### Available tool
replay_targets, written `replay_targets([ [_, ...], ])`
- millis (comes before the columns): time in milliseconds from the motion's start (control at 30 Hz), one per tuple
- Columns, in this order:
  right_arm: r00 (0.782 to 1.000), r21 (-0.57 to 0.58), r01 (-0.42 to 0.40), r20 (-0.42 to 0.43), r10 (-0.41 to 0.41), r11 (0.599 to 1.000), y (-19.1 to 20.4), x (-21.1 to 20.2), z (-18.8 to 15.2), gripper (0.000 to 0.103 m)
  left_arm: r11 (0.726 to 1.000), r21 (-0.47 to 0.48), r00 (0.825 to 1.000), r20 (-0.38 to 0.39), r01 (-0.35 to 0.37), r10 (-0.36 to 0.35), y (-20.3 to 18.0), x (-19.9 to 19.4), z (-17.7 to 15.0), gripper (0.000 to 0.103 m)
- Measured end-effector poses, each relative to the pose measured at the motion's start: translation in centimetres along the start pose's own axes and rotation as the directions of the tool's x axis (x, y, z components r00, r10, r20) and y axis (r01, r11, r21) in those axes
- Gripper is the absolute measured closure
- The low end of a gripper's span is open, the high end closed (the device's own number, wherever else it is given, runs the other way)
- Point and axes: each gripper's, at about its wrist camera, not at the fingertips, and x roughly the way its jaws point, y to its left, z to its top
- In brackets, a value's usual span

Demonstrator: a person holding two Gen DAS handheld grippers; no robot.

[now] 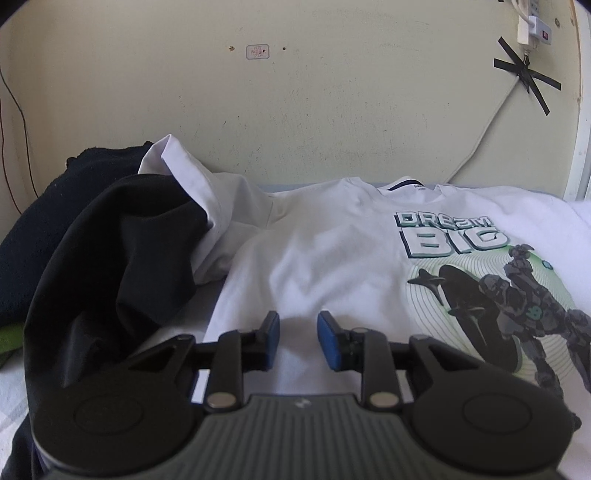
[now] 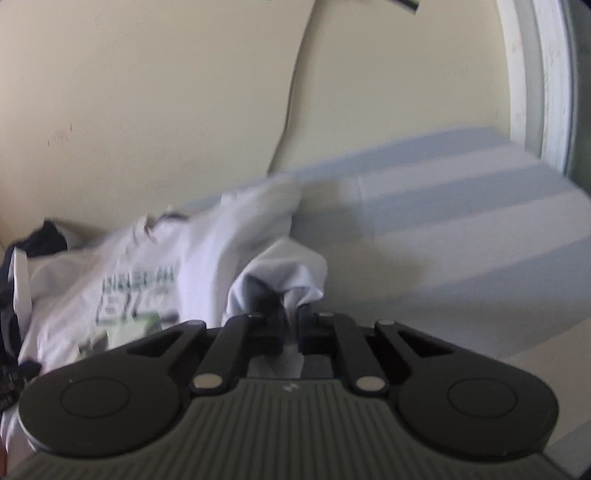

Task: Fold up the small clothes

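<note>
Likely a home bedroom, striped bedsheet (image 2: 461,206) against a scuffed cream wall (image 1: 295,110), heaped clothes (image 1: 110,240), power strip (image 1: 533,22) with taped cable (image 1: 524,74)

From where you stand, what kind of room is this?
Probably a bedroom at home: clothes lie on a striped bedsheet against a scuffed cream wall, including a white printed T-shirt and dark garments, with a taped-up power strip above.

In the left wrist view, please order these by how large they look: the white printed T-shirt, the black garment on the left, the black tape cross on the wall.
1. White printed T-shirt
2. Black garment, though it lies nearer the camera
3. Black tape cross
</note>
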Motion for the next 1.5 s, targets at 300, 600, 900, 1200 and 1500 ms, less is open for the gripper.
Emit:
replay_targets([
  [300, 0.970, -0.457, -0.087, 0.162, 0.179, 0.885, 15.0, -4.7, 2.4, 0.086, 0.995, -0.098, 1.000, 0.012, 0.006, -0.005, 1.4, -0.4, 0.1, 0.076],
  [600, 0.933, -0.311, -0.345, -0.008, 0.361, 0.886, 11.7, -6.2, 2.2, 0.065, 0.996, -0.090, 1.000, 0.024, 0.003, -0.001, 1.3, -0.6, 0.1, 0.067],
  [900, 0.984, -0.177, -0.170, -0.081, 0.158, 0.969, 2.9, -5.2, -1.9, 0.061, 0.997, -0.069, 1.000, 0.020, -0.014, 0.015, 0.9, -0.5, 0.2, 0.063],
  [1200, 0.945, -0.068, -0.296, -0.167, 0.282, 0.953, 2.9, -2.2, -3.7, 0.100, 0.998, -0.066, 1.000, 0.017, -0.018, 0.019, 0.8, -0.4, 0.3, 0.063],
  [1500, 0.981, -0.283, 0.052, 0.195, 0.005, 0.958, 4.7, -7.0, 1.0, 0.100, 0.998, -0.067, 1.000, 0.019, -0.008, 0.009, 1.0, -0.4, 0.2, 0.062],
])
